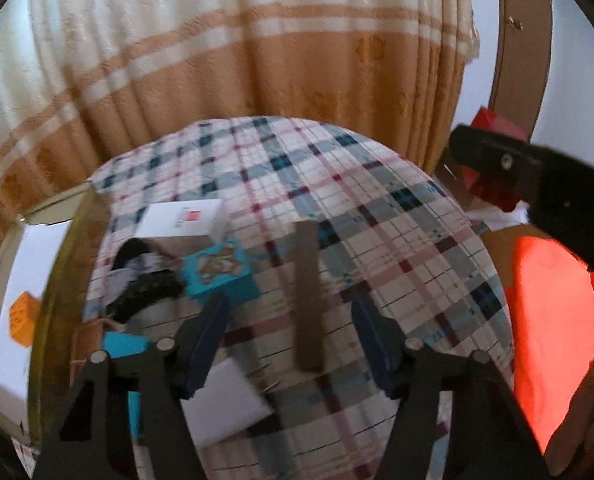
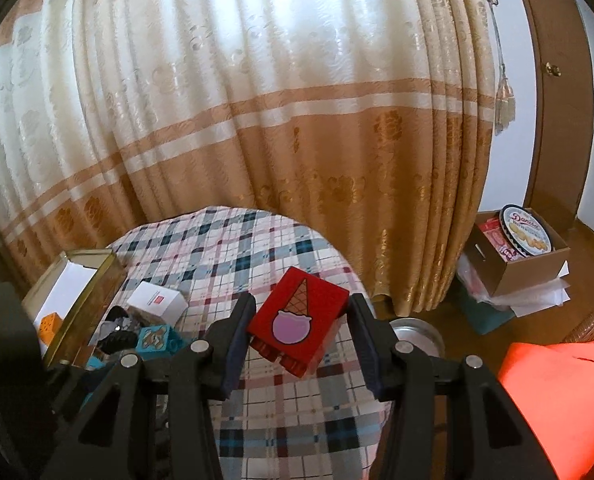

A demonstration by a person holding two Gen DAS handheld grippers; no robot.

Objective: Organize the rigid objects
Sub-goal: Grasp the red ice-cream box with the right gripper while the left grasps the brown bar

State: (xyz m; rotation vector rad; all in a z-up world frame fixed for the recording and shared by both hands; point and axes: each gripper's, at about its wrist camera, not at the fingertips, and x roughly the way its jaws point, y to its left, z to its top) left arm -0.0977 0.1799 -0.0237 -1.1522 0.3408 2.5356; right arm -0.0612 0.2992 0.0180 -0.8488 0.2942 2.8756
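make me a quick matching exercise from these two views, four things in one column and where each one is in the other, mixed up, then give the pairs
Things
1. red block
2. orange cube
3. biscuit tin
4. white box

Places
A. on the checked cloth, left of the right gripper
B. in the cardboard box on the floor by the curtain
C. between the right gripper's fingers, off the cloth
D. inside the open gold-edged box

Pairs: 1-C, 2-D, 3-B, 4-A
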